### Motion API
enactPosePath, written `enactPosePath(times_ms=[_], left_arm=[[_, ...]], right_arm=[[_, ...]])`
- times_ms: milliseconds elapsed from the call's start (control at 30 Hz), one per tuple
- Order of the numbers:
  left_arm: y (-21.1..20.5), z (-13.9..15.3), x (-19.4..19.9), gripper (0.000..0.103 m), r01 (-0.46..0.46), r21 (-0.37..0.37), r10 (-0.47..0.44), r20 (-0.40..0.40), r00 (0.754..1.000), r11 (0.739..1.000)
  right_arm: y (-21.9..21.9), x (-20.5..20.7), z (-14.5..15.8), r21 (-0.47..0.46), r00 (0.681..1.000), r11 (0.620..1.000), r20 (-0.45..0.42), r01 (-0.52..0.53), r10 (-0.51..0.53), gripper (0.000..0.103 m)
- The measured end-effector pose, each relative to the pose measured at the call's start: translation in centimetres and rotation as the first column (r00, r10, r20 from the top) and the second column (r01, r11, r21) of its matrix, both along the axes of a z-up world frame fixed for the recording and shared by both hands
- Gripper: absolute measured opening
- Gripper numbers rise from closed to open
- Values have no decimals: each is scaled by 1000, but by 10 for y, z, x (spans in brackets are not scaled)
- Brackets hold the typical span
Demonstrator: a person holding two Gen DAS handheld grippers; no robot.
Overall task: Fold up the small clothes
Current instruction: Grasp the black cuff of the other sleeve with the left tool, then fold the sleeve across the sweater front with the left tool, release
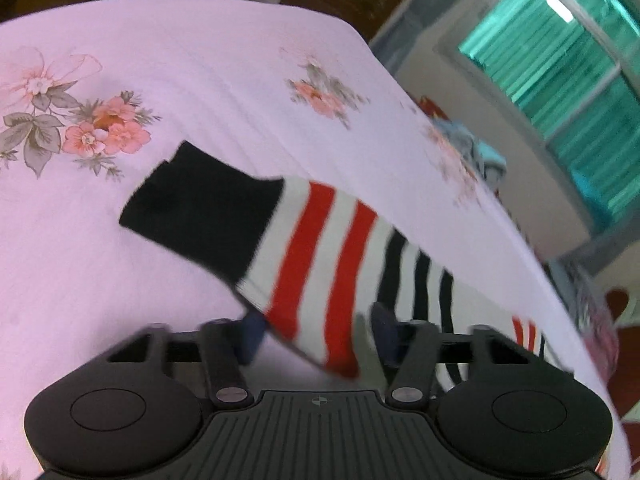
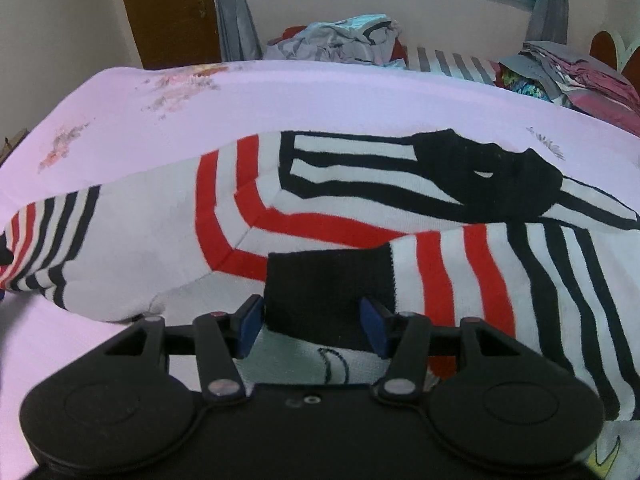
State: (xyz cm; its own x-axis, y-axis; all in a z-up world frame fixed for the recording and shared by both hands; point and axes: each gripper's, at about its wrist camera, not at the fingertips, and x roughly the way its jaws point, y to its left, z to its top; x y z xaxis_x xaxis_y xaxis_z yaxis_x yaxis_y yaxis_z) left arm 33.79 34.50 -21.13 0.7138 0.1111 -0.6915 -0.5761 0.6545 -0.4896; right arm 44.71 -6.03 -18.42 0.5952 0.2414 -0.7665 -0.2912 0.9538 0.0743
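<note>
Two striped socks, white with red and black bands and black cuffs, lie on a pink floral bedsheet (image 1: 208, 80). In the left wrist view one sock (image 1: 312, 248) stretches from its black cuff at upper left down between my left gripper's (image 1: 318, 334) blue pads, which stand apart around the sock's edge; the frame is blurred. In the right wrist view the sock pair (image 2: 320, 200) lies spread across the sheet (image 2: 320, 96). My right gripper (image 2: 314, 326) is open, its blue pads either side of a black cuff (image 2: 324, 284).
A pile of crumpled grey and blue clothes (image 2: 340, 42) lies at the far side of the bed. Folded clothes (image 2: 568, 76) are stacked at the far right. A window with green shutters (image 1: 568, 60) and grey curtains is behind.
</note>
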Motion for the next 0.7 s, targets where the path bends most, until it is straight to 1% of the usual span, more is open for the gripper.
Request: enactPosePath(times_ms=[33,67,100,133,167,267,300,367,433,500,567,667,700], left_arm=[[4,-2,1,35,-14,-11,14,10,1000,1000],[6,-3,2,29,-14,-17,15,16,1000,1000],[8,-5,4,18,-25,-16,25,16,1000,1000],[10,-7,4,13,-30,-15,31,17,999,999],[11,-8,5,12,-25,-12,25,24,999,1000],[5,-4,9,7,-6,27,5,35,999,1000],[1,0,10,6,6,42,-8,47,999,999],[-9,11,12,6,32,83,-38,73,997,996],[-25,28,16,6,83,137,-98,104,990,987],[-47,49,22,6,144,181,-171,141,975,973],[-69,67,32,6,201,206,-239,179,954,958],[-114,90,54,6,321,245,-375,218,901,915],[-132,95,64,6,365,253,-422,225,878,896]], right_arm=[[0,-1,3,8,1000,1000,8,4,-4,52],[-2,-2,6,19,1000,1000,25,12,-12,52],[-3,-3,6,20,999,1000,38,19,-20,52],[-1,0,2,5,999,1000,31,22,-23,53],[0,3,-4,-10,1000,1000,4,18,-18,53],[6,3,-5,-41,1000,999,11,-2,3,56],[5,3,-3,-27,1000,1000,11,-2,3,55],[-3,1,3,32,1000,999,12,15,-15,54],[-10,-2,9,63,999,998,20,29,-31,54],[-17,-5,14,77,999,996,28,39,-42,54],[-26,-7,20,94,998,994,35,52,-55,54],[-43,-10,28,109,995,991,51,78,-84,54],[-51,-12,32,114,994,989,57,90,-97,54]])
